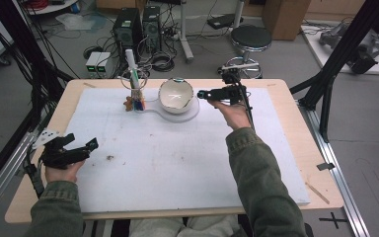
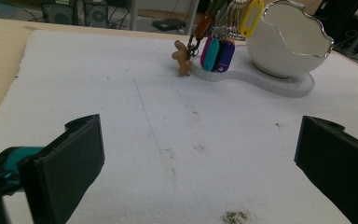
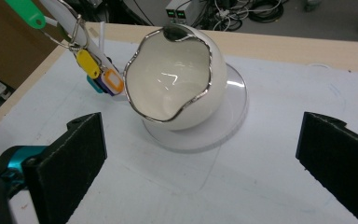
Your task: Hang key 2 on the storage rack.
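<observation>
A white egg-shaped bowl (image 1: 176,96) with a wavy silver rim lies tilted on a flat clear base (image 1: 190,114) at the back middle of the white mat. To its left stands a key holder (image 1: 134,84) hung with coloured tags and a small brown figure (image 2: 182,58). My right gripper (image 1: 212,88) hovers just right of the bowl, open; in its own view the bowl (image 3: 177,79) sits ahead between the wide-apart jaws, and nothing is held. My left gripper (image 1: 81,142) rests open near the mat's left edge, far from the bowl (image 2: 291,42) and the tags (image 2: 216,53).
A small dark stain (image 1: 110,158) marks the mat just ahead of the left gripper. A wooden stick (image 1: 317,192) lies near the table's right front edge. Behind the table are a stool (image 1: 250,38), computer towers (image 1: 128,27) and cables on the floor.
</observation>
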Demonstrator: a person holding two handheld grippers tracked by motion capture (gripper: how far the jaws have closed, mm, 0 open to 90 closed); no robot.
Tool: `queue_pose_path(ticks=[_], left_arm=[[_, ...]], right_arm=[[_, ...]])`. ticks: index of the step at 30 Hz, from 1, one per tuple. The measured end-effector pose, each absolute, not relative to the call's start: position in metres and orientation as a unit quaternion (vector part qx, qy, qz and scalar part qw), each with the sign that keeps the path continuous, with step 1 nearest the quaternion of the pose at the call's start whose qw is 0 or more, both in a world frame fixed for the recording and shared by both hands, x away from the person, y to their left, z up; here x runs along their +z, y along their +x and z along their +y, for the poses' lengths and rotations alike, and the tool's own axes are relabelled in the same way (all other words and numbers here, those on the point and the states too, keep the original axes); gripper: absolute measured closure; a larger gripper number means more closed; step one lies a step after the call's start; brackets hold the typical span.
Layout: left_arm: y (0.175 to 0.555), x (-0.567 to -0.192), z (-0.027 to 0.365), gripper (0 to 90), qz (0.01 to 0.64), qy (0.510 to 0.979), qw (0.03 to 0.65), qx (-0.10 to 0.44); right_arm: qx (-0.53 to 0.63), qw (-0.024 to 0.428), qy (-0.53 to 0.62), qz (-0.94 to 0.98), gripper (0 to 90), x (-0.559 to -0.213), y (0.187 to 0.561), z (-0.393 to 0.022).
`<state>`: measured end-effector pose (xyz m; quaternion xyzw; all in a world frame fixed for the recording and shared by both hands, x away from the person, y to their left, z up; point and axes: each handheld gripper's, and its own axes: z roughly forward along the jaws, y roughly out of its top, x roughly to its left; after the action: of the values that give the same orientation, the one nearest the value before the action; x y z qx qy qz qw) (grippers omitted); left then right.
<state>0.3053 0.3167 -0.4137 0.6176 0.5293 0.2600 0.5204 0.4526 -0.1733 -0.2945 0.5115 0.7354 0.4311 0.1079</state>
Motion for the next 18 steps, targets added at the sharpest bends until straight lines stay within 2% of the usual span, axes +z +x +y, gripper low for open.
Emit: queue_pose_path(ticks=[18], left_arm=[[0.306,-0.414,0.316,1.9,0.531,0.617,0.520,0.259]], right_arm=[[0.422,0.106,0.542,0.719,0.7,-0.319,0.432,-0.222]])
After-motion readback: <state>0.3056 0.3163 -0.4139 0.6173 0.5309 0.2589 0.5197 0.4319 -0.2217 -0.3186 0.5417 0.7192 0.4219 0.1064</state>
